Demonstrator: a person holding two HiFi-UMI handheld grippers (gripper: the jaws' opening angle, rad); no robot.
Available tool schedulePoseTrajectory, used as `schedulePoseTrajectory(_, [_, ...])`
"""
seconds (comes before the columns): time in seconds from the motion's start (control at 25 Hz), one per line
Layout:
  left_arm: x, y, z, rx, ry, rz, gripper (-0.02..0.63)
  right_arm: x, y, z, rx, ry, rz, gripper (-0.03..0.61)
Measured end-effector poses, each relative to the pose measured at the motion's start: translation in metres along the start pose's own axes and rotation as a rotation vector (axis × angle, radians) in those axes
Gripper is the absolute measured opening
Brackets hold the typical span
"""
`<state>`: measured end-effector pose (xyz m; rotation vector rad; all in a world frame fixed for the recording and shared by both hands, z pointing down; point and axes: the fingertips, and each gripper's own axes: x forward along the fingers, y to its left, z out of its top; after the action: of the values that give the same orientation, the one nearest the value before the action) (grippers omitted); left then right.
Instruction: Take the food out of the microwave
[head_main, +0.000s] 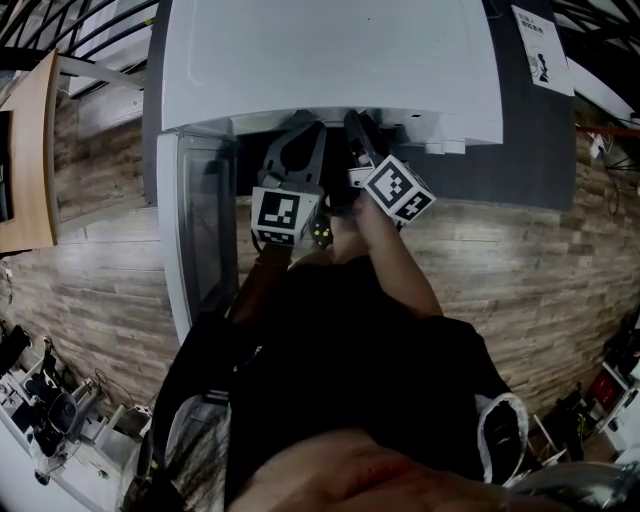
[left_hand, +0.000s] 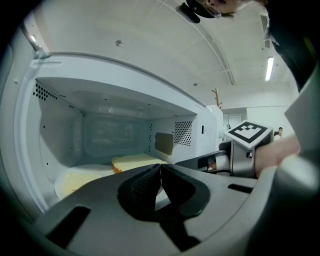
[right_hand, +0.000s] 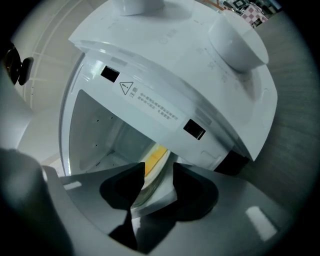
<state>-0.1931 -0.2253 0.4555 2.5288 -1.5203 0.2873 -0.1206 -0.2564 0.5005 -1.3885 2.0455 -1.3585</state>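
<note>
White microwave (head_main: 330, 60) open, yellow food (left_hand: 137, 161) on white round plate (left_hand: 59, 187) not yet removed; left gripper (left_hand: 160, 172) jaws closed, empty; right gripper (right_hand: 154, 181) jaws apart astride the plate's rim.

The person wears black clothing (head_main: 340, 350) and a dark shoe (head_main: 500, 425) with a white rim. The left hand-held gripper (left_hand: 160, 169) and right hand-held gripper (right_hand: 158, 172) have smooth grey moulded shells with slot-like cut-outs and black jaw linings. The left one's pads (left_hand: 141, 182) are ribbed. Each carries a cube (head_main: 278, 214) faced with black-and-white square markers, and small green lights (head_main: 320, 234) glow beside the left cube.
</note>
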Motion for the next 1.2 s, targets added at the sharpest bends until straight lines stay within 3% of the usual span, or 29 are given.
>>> schedulePoseTrajectory(0.24, [-0.004, 0.004, 0.001, -0.025, -0.013, 0.013, 0.006, 0.006, 0.003, 0.002, 0.033, -0.01, 0.001, 0.146])
schedulePoseTrajectory(0.44, [-0.005, 0.004, 0.001, -0.035, 0.003, 0.011, 0.008, 0.008, -0.003, 0.004, 0.074, -0.001, -0.048, 0.144])
schedulePoseTrajectory(0.76, [-0.013, 0.005, 0.005, -0.06, -0.008, 0.02, 0.007, 0.01, -0.007, 0.002, 0.12, 0.014, -0.111, 0.082])
schedulePoseTrajectory(1.2, [-0.026, 0.018, 0.001, -0.074, -0.018, 0.063, 0.007, 0.004, -0.007, -0.001, 0.224, -0.04, -0.05, 0.029])
